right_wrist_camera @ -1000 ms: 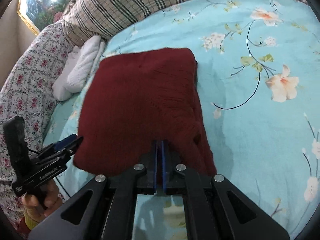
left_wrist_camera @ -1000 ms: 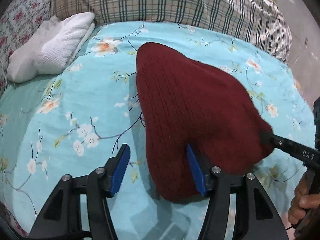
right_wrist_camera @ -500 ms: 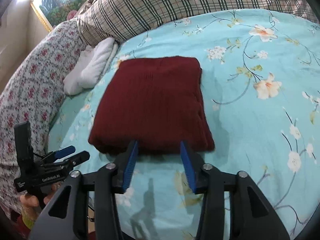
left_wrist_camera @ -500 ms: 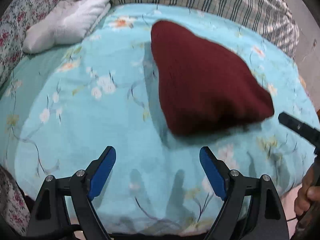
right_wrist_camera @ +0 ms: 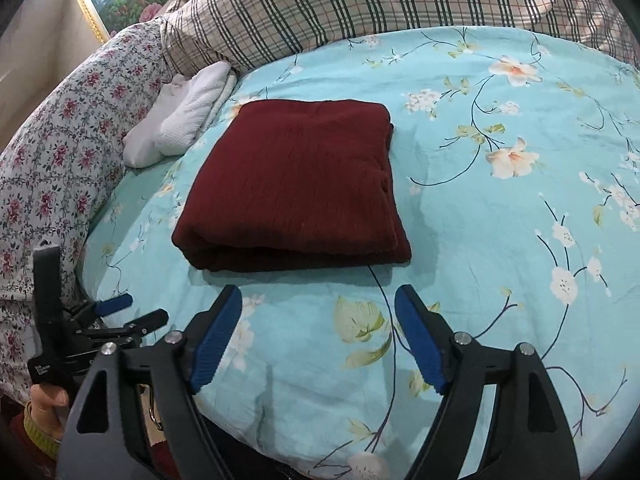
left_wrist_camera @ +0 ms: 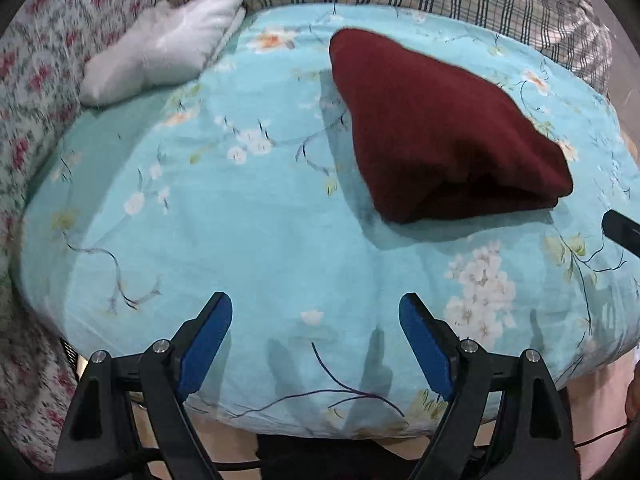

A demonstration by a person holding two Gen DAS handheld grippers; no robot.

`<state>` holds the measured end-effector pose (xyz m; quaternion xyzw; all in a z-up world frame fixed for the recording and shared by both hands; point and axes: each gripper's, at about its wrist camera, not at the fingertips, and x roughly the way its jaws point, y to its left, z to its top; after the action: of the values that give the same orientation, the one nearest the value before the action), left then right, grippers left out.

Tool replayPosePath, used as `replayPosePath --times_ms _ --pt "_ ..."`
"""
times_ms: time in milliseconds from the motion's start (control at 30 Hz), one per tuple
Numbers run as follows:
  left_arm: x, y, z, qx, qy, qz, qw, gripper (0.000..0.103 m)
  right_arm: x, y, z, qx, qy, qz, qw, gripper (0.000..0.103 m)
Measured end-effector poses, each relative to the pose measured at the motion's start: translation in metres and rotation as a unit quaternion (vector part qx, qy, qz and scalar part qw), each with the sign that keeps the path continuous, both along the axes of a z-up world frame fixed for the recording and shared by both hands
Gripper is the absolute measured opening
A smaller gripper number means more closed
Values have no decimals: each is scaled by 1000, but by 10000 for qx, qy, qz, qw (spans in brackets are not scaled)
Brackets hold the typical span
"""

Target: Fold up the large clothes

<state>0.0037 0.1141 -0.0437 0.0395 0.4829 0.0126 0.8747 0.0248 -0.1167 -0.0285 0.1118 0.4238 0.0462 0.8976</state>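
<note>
A dark red knitted garment point(right_wrist_camera: 296, 188) lies folded into a thick rectangle on the light blue floral bed sheet point(right_wrist_camera: 500, 240); it also shows in the left wrist view point(left_wrist_camera: 444, 132). My right gripper point(right_wrist_camera: 318, 300) is open and empty, just short of the garment's near edge. My left gripper point(left_wrist_camera: 316, 308) is open and empty, over the bed's front edge, well left of and nearer than the garment. The left gripper also shows at the lower left of the right wrist view point(right_wrist_camera: 132, 312). A tip of the right gripper shows at the right edge of the left wrist view point(left_wrist_camera: 622, 232).
A folded white towel point(right_wrist_camera: 188, 116) lies at the back left of the bed, also seen in the left wrist view point(left_wrist_camera: 168, 44). A plaid pillow point(right_wrist_camera: 360, 0) runs along the back. A floral quilt point(right_wrist_camera: 60, 128) is on the left. The bed's front edge point(left_wrist_camera: 320, 420) is below the left gripper.
The right gripper has opened and let go of the garment's edge. Both grippers have pulled back towards the bed's front edge. The garment now lies flat and untouched.
</note>
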Motion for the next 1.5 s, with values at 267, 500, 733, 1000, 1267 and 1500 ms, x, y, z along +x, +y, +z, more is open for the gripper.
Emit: replayPosePath --times_ms 267,500,733,1000,1267,1500 --pt "-4 -6 59 212 -674 -269 9971 90 -6 8 14 -290 -26 173 9994 81" --pt "5 -8 81 519 -884 -336 9942 99 -16 5 42 -535 -301 275 9977 85" --pt "1 -18 73 600 -771 -355 9946 99 -22 -4 43 -491 -268 220 9982 86" --pt "4 -28 55 573 -617 -454 9954 99 -17 -5 27 -629 76 265 9976 86" --pt "15 -28 52 388 -562 -438 9967 99 -4 10 20 -781 300 498 9952 86" --pt "26 -24 53 354 -498 -304 9977 99 8 20 24 -920 349 675 9929 86"
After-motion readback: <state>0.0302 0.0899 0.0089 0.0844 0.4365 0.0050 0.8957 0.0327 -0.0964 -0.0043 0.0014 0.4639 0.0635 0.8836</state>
